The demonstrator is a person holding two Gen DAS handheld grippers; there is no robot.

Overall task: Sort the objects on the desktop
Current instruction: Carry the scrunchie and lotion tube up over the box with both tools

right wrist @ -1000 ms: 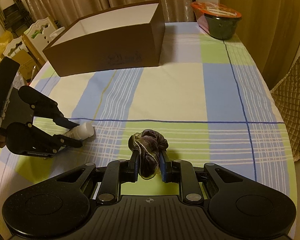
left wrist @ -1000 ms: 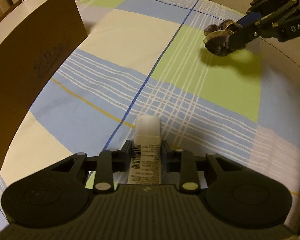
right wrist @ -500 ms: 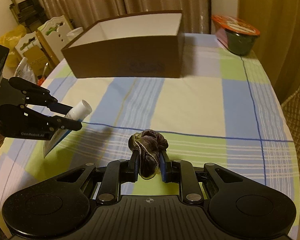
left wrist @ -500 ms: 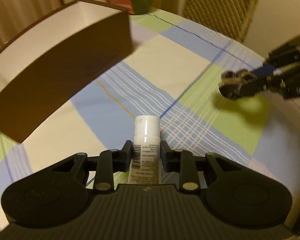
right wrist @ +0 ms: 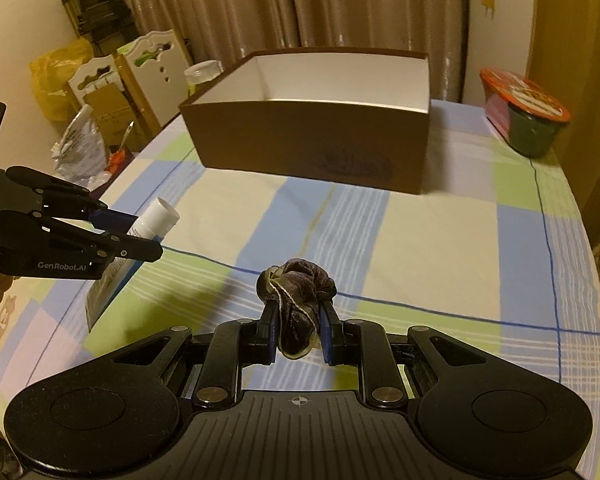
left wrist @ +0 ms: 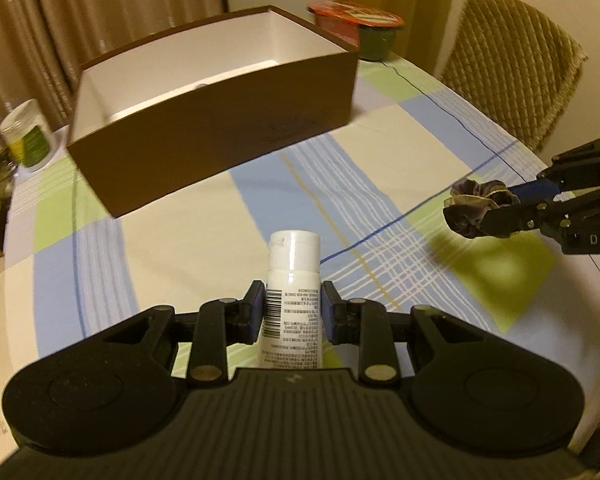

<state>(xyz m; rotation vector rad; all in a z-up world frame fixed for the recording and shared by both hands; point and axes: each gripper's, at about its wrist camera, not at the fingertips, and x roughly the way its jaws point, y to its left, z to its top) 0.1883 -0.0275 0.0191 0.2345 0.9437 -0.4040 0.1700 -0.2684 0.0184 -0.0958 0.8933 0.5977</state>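
Above checked cloth (left wrist: 380, 152), smooth white tube (left wrist: 292, 304) pinched, crumpled velvet scrunchie (right wrist: 298, 300) clamped.

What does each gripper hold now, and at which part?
The left gripper holds a white tube by its body, below the cap. The right gripper holds a dark scrunchie, pinched across its bunched fabric.

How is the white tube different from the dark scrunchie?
The white tube is smooth, stiff and printed with text; the dark scrunchie is soft, ruffled cloth. The tube is long and straight; the scrunchie is bunched. The left gripper holds the tube; the right gripper holds the scrunchie. Both hang above the table.
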